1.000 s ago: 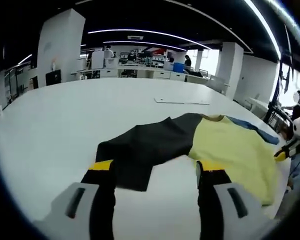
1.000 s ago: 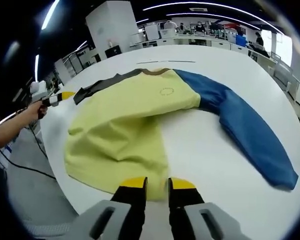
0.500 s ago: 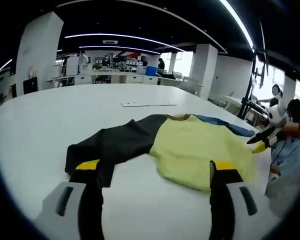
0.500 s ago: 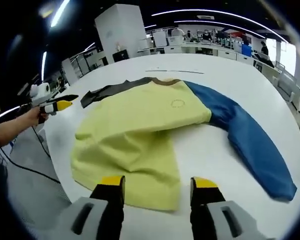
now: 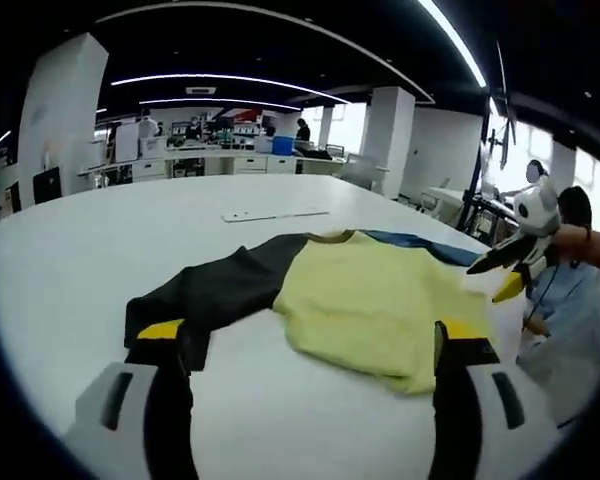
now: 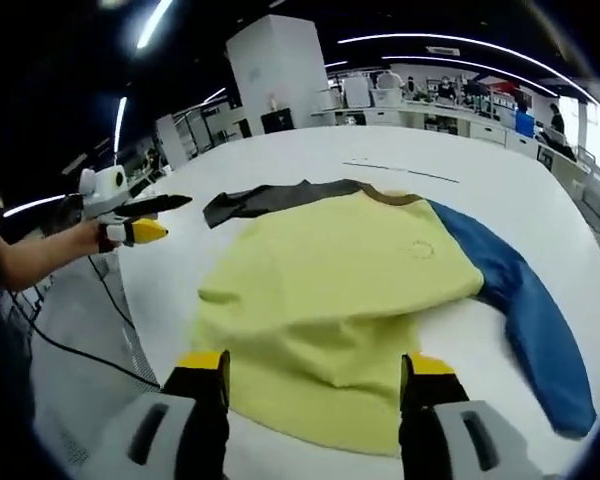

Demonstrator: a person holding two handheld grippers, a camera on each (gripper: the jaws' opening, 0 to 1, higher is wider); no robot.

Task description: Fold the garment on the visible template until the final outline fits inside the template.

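1. Left gripper view: the garment (image 5: 365,305) is seen lying on the white surface (image 5: 100,240), its dark sleeve (image 5: 195,300) stretched toward the left hand-held gripper (image 5: 315,345), whose jaws are spread wide with nothing between them.
2. The blue sleeve (image 5: 420,245) is mostly hidden behind the yellow body from this side; only a thin strip is seen.
3. A pale strip (image 5: 275,214) lies flat on the surface beyond the collar; what it is cannot be made out.
4. In the right gripper view, the garment (image 6: 350,290) is spread with its long axis running sleeve to sleeve, the dark sleeve (image 6: 255,200) to the upper left, the blue sleeve (image 6: 530,320) curving down to the right.
5. The collar (image 6: 385,196) points away from the camera; the hem is bunched near the surface's near edge.
6. The right hand-held gripper (image 6: 315,375) is held apart, empty, over the hem.
7. No template outline can be made out under the garment.
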